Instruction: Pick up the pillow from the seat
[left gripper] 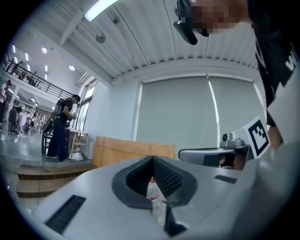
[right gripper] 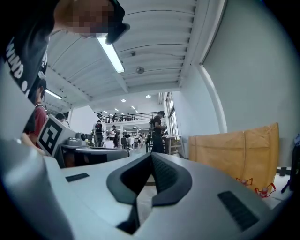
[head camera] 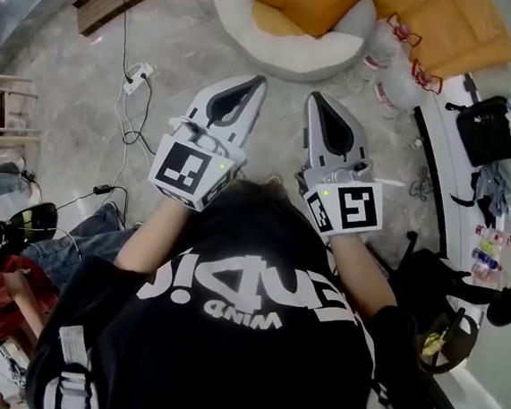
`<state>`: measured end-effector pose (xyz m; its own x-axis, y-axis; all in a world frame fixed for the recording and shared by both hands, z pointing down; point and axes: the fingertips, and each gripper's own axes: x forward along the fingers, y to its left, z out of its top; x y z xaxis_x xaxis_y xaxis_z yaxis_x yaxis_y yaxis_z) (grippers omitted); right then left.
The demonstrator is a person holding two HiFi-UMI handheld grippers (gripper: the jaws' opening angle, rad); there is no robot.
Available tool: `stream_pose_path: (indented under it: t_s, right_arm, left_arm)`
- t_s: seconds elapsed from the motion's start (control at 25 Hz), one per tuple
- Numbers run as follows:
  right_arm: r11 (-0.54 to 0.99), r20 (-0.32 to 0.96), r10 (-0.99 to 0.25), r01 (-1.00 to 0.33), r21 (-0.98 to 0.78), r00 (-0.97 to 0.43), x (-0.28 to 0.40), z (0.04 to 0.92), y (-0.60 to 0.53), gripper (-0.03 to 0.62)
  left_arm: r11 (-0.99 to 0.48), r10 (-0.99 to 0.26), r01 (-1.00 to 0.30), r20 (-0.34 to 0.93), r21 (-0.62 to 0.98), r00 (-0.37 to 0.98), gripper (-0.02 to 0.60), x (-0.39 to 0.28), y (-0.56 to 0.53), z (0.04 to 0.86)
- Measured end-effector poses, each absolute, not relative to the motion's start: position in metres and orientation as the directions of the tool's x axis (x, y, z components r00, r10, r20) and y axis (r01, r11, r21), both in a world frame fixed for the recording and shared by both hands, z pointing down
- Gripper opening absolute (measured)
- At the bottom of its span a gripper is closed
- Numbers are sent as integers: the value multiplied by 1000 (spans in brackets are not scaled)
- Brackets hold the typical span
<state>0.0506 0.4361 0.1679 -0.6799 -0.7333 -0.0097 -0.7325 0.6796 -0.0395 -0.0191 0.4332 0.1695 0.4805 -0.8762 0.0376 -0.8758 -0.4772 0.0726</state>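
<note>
On the seat [head camera: 292,61], the pillow [head camera: 304,1] seemingly lies beyond the closed left hand-held gripper [head camera: 257,82] and right hand-held gripper [head camera: 313,97].

Head view looks steeply down on left claw [head camera: 259,81] and right claw [head camera: 313,96]; each gripper view faces forward, showing the other claw.

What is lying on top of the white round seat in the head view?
An orange pillow lies on the white seat, overlapping a paler orange cushion beneath it. How far that lower cushion extends, and the seat's middle, are covered by the pillow.
</note>
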Motion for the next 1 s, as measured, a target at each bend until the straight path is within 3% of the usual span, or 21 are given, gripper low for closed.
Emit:
stream_pose_path:
  t_s: [1.0]
  right_arm:
    - [588,50,-805,-806,-68,-592,67,191,388,21]
  left_arm:
    - [-529,-841,-845,82,81,535,8,-60,412,194]
